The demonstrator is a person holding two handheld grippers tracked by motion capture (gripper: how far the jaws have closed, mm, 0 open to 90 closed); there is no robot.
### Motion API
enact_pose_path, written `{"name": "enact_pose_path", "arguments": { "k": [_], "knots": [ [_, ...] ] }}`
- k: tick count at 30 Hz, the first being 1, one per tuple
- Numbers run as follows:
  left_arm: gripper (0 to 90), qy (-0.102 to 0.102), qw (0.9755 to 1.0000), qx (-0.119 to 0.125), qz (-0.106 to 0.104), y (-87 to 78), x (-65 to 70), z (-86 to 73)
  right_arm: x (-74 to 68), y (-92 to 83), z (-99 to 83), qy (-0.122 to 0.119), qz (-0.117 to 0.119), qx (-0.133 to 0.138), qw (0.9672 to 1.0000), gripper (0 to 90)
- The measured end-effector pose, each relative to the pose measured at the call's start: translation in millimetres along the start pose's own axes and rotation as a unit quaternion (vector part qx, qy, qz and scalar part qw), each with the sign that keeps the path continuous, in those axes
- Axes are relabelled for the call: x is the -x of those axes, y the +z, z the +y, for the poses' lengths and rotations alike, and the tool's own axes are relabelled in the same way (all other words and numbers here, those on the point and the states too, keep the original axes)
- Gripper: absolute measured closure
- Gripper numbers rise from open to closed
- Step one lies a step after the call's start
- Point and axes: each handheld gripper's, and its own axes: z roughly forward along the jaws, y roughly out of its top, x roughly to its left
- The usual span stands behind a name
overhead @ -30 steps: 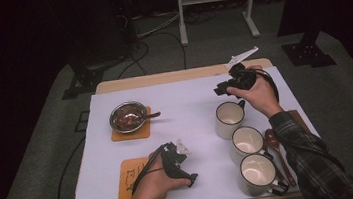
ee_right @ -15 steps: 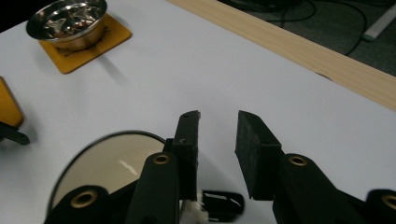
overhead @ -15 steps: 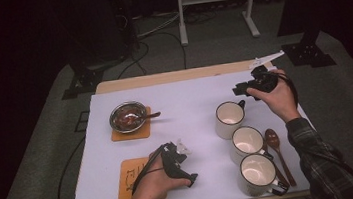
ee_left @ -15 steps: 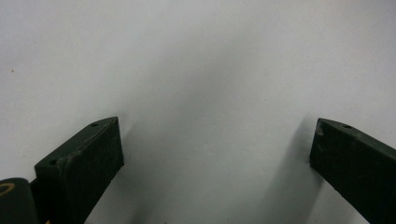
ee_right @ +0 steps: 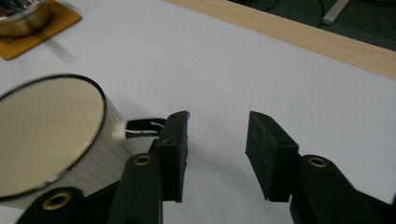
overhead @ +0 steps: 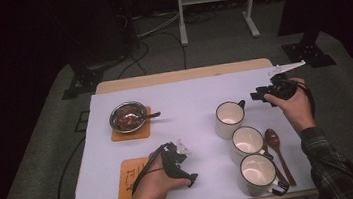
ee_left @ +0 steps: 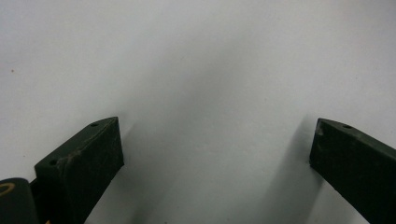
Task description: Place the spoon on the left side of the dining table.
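- The white-covered wooden table (overhead: 184,96) carries everything, with bare wood along its far edge.
- Three white enamel mugs with dark rims stand in a row down the right side: the far mug (overhead: 229,119), a middle mug (overhead: 246,143) and a near mug (overhead: 256,174).
- A steel bowl (overhead: 128,117) with a spoon in it sits on an orange square coaster (overhead: 118,135) at the left; a second orange coaster (overhead: 129,178) lies nearer the person.
- A brown wooden spoon (overhead: 277,151) lies just right of the two nearer mugs.
- The right gripper (overhead: 260,93) is held just beside the far mug's black handle (ee_right: 142,127). Its jaws have just been opening; they stand partly apart with nothing between them, the handle just beyond the left jaw tip.
- The left gripper (overhead: 182,167) points down at the bare cloth near the second coaster, jaws wide and empty.
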Motion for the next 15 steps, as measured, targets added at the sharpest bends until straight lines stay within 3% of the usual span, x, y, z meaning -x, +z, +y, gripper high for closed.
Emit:
{"name": "enact_pose_path", "arguments": {
  "k": [15],
  "knots": [
    [1.3, 0.002, 1.0000, -0.001, -0.001, -0.4, -0.3, -0.2, 9.1, 23.9, -37.9, -0.001, -0.033, -0.004, 0.9995, 29.2]
  ]
}}
